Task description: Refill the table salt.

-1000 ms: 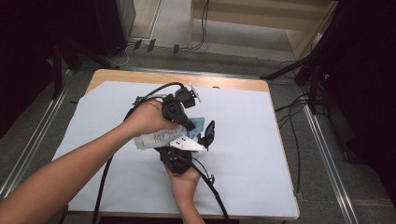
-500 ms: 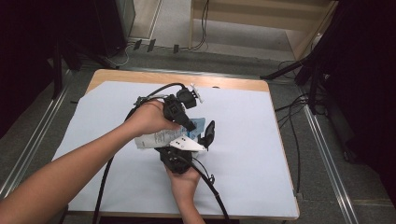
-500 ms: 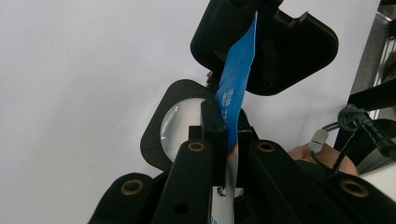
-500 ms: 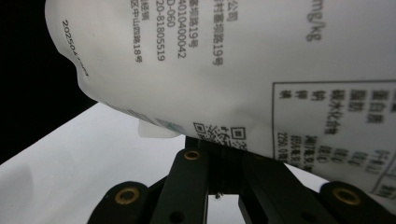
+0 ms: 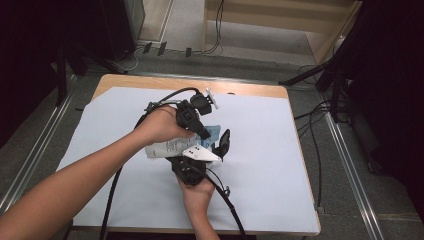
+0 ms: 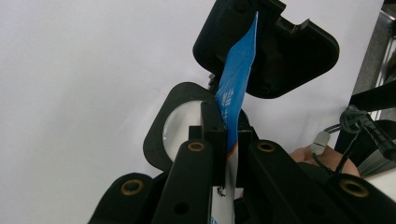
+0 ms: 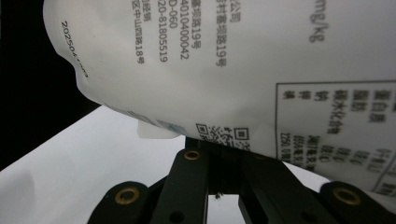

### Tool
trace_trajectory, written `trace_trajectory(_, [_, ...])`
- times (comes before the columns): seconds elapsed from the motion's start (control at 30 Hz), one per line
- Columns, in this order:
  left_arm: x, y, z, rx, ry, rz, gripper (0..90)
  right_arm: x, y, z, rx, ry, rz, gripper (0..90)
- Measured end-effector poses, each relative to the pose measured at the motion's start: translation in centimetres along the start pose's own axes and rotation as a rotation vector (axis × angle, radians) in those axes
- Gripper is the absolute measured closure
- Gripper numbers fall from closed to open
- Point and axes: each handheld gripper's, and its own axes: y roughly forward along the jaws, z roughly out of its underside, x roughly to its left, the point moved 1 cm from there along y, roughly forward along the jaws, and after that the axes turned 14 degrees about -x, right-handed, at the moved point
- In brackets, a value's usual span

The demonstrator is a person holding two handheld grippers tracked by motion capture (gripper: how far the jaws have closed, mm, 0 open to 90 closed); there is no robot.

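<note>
From above, most of the white packet (image 5: 167,147) lies hidden beneath the left hand (image 5: 162,125) and the left gripper (image 5: 204,134), so only its printed lower face and a blue corner show. The right gripper (image 5: 217,150) covers the packet's near edge, and whether its pads truly pinch that edge is hard to tell there. In the right gripper view the packet runs off the top and right borders, its print cut short. The small print is too fine to read.
</note>
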Motion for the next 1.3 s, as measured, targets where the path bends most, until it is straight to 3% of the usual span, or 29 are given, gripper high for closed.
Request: trace_trajectory(1.3, [-0.23,0.44,-0.39,0.015,-0.002,0.003,90.0,-0.12,-0.22,-0.14,-0.009,0.006,0.010,90.0])
